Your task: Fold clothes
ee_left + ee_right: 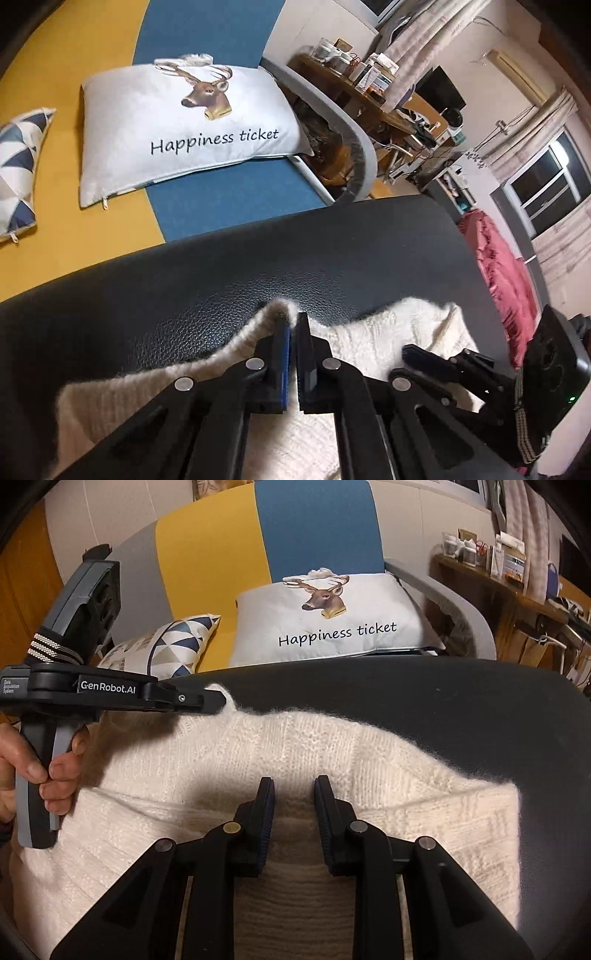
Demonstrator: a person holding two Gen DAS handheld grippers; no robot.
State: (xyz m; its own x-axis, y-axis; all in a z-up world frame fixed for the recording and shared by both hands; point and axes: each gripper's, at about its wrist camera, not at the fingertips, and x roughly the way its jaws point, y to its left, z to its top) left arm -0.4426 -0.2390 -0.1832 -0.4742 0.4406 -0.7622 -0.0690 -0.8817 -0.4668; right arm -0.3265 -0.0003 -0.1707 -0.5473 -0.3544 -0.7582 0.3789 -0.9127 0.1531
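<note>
ahead of my grippers i see a black leather surface (461, 701), then a yellow and blue sofa (207, 554) with a deer cushion (177, 125) and a triangle-patterned cushion (18, 162). off to the right stand a cluttered wooden desk (373, 96) and a dark curtained window (546, 181).

Warm indoor light gives your two fisheye views a yellowish cast. The window (546, 184) is dark apart from one bright reflection. You see soft glare on the black leather surface (229, 295) and a sharp-edged shadow across the white knit (369, 760). Straight lines bow toward the dark vignetted corners; centre detail stays sharp, and distant clutter softens.
</note>
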